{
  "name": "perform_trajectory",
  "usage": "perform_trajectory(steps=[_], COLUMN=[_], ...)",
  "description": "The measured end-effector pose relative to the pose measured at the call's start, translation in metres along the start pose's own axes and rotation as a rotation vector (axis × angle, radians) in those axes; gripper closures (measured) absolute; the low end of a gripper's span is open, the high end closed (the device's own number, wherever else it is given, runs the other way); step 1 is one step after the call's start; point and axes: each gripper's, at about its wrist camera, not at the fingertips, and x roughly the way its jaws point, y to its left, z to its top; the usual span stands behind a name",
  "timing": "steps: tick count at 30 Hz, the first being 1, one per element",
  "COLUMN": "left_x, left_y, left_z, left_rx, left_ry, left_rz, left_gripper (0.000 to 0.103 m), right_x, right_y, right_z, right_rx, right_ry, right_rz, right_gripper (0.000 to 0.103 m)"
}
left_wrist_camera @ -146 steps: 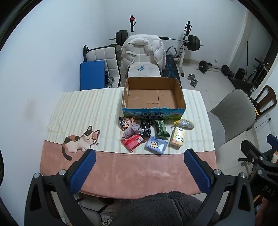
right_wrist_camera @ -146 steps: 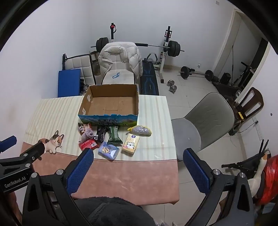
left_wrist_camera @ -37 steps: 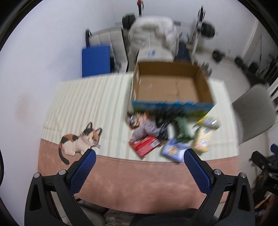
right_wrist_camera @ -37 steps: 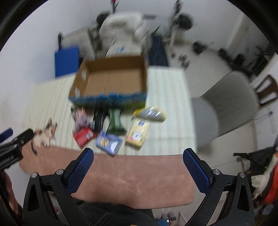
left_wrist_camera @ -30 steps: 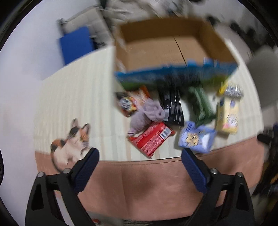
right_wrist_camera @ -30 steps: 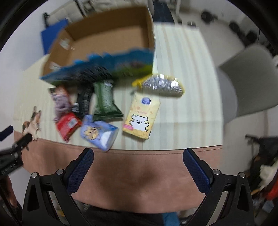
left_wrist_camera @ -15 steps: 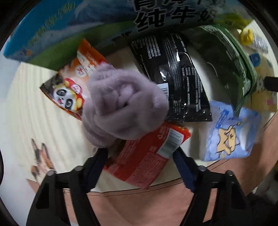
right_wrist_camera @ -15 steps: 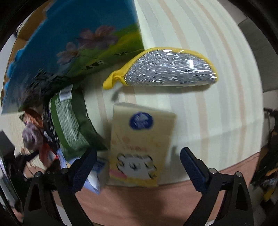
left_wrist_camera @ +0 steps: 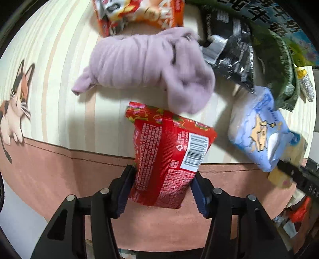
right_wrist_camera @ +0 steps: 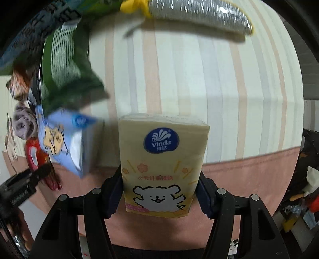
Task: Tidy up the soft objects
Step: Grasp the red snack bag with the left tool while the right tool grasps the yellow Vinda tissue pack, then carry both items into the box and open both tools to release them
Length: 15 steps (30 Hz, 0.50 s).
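Between the left gripper [left_wrist_camera: 160, 189] pads sits the near end of the red snack packet [left_wrist_camera: 169, 157], clamped across its width. Long axis of the packet runs straight ahead from the claw, away from the person, crimped far end pointing toward the purple sock [left_wrist_camera: 147, 65]. Packet looks tipped up off the tablecloth [left_wrist_camera: 59, 111] at the far end, though whether the whole thing is clear of the cloth is hard to tell.

Right gripper [right_wrist_camera: 160, 193] same story: closed across the near, bear-printed end of the yellow Vinda tissue pack [right_wrist_camera: 162, 159]. Pack's long axis also runs directly forward along the fingers, logo end pointing away toward the silver pouch [right_wrist_camera: 199, 14] at the top of the view.

Key relation for the next move, my read: the blue printed box [left_wrist_camera: 289, 33] lies ahead of both claws and past the clutter, showing only as an edge at the top right of the left view. Both held items already point that way lengthwise, so carrying them forward and over the box wall needs little rotation. Neither arm clearly nearer; box sits more to the right of the left claw.

Between the two grippers lies the blue tissue pack [left_wrist_camera: 261, 129], just right of the red packet, with the green packet [right_wrist_camera: 65, 67] and black packet [left_wrist_camera: 233, 55] beyond. Orange panda packet [left_wrist_camera: 139, 12] sits far left, touching the sock. Motion blur on the clutter.
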Motion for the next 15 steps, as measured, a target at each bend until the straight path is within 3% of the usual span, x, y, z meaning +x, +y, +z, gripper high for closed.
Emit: perform_trajectory(steps=[5, 8, 12, 15], left_x=[0.003, -0.018, -0.031, -0.044], left_y=[0.004, 0.001, -0.005, -0.01], left_z=[-0.005, -0.009, -0.029, -0.057], left_rx=[0.008, -0.005, -0.061, -0.075], left_ry=[-0.038, -0.05, -0.05, -0.066], left_rz=[0.02, 0.022, 0.01, 0.012], left_gripper=[0.051, 0.055, 0.058, 0.059], right_x=[0.023, 0.026, 0.004, -0.009], right_y=[0.001, 0.008, 0.008, 0.003], right_z=[0.003, 0.006, -0.002, -0.017], right_rx=[0.04, 0.039, 0.015, 0.0], right_ry=[-0.024, -0.043, -0.055, -0.066], right_rz=[-0.002, -0.008, 0.002, 0.06], right_gripper=[0.034, 0.037, 0.038, 0.038])
